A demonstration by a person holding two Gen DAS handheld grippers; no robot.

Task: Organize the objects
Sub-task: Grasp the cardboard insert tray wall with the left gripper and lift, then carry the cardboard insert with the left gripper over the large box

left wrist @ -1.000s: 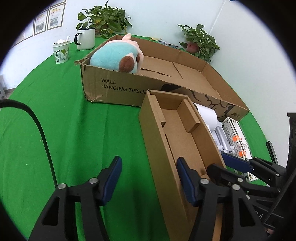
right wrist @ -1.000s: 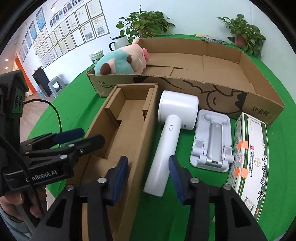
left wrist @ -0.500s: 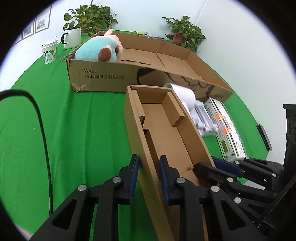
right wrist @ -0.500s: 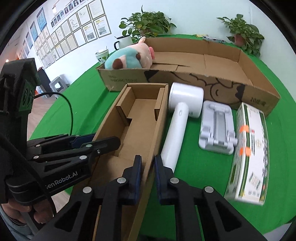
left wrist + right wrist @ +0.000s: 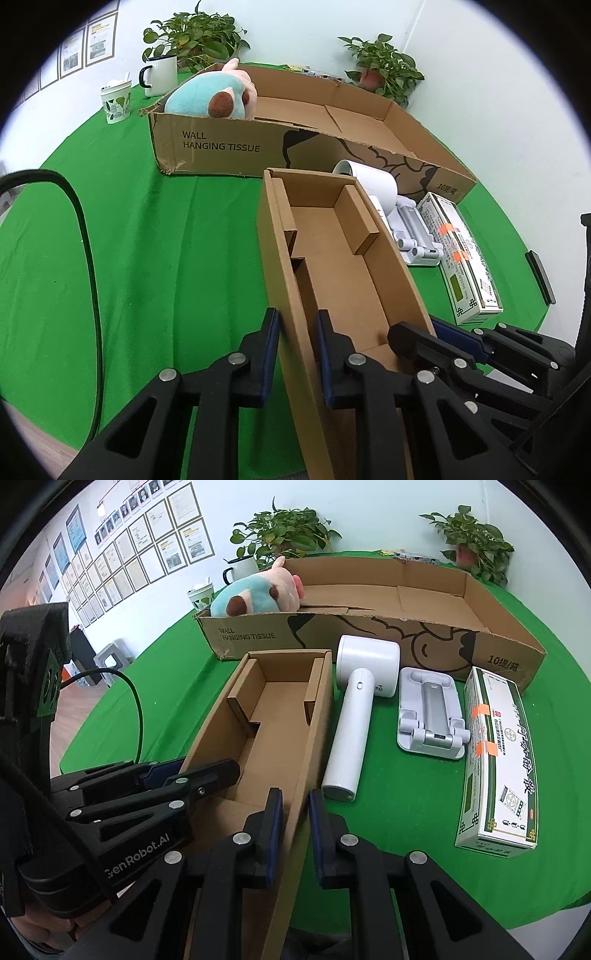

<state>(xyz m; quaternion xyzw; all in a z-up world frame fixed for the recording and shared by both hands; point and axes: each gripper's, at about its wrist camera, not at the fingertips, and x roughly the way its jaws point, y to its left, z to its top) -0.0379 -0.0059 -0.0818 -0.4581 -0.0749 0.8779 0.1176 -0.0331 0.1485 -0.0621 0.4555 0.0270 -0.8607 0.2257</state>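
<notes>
A long open cardboard box [image 5: 332,258] [image 5: 280,716] lies on the green cloth, running away from me. My left gripper [image 5: 297,332] straddles its left wall near the close end. Its jaws are still closing, and the blue pads press the wall. My right gripper [image 5: 295,808] is shut on the box's right wall. Each gripper also shows in the other view: the right gripper [image 5: 424,328] and the left gripper [image 5: 207,771]. A white handheld device [image 5: 351,731] lies just right of the box, then a grey folding stand [image 5: 430,716] and a green-and-white carton [image 5: 498,760].
A large shallow cardboard box [image 5: 221,147] [image 5: 388,598] lies across the back with a teal and pink plush toy [image 5: 207,96] in its left end. A mug [image 5: 160,75], a paper cup [image 5: 116,99] and potted plants stand behind. A black cable [image 5: 88,240] hangs at left.
Both grippers went from open to closed on the long box's side walls, the left on the left wall, the right on the right wall, after sliding sideways onto them.
</notes>
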